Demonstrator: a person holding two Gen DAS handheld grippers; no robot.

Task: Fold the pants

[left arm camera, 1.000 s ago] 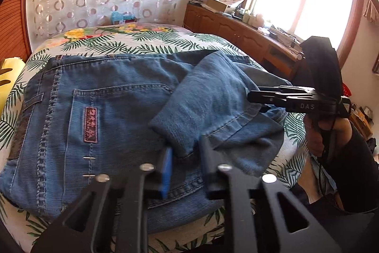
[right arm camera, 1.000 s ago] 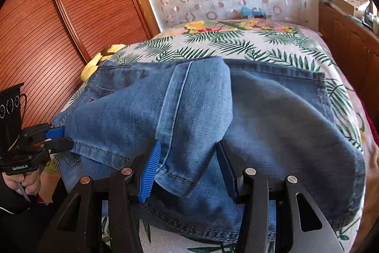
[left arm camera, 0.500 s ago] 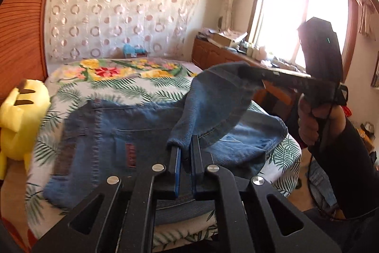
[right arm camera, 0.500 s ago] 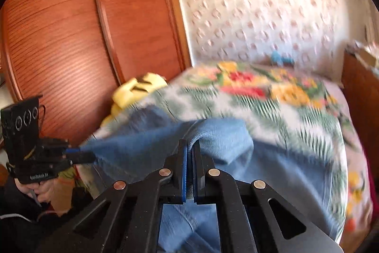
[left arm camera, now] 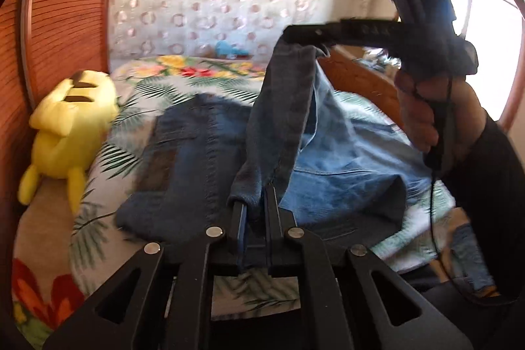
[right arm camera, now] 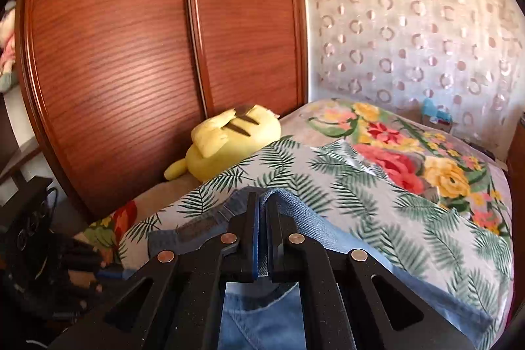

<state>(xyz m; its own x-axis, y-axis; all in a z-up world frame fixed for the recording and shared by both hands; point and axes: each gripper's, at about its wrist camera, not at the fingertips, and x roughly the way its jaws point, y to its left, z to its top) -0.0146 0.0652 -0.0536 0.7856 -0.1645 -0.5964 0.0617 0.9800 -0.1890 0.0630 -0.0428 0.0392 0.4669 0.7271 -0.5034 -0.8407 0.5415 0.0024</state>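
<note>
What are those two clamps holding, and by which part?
Both hold the jeans: the left gripper and right gripper each pinch the hem edge of a lifted leg.

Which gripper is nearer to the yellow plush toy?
Left. The left gripper holds the jeans low, toward the yellow plush toy; the right gripper holds the jeans high on the far side from it.

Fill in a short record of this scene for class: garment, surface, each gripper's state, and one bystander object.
garment: jeans, hem end lifted, the rest lying on the bed
surface: bed with a leaf-and-flower cover
left gripper: shut on the hem
right gripper: shut on the hem, held higher
bystander: yellow plush toy beside the wardrobe
</note>
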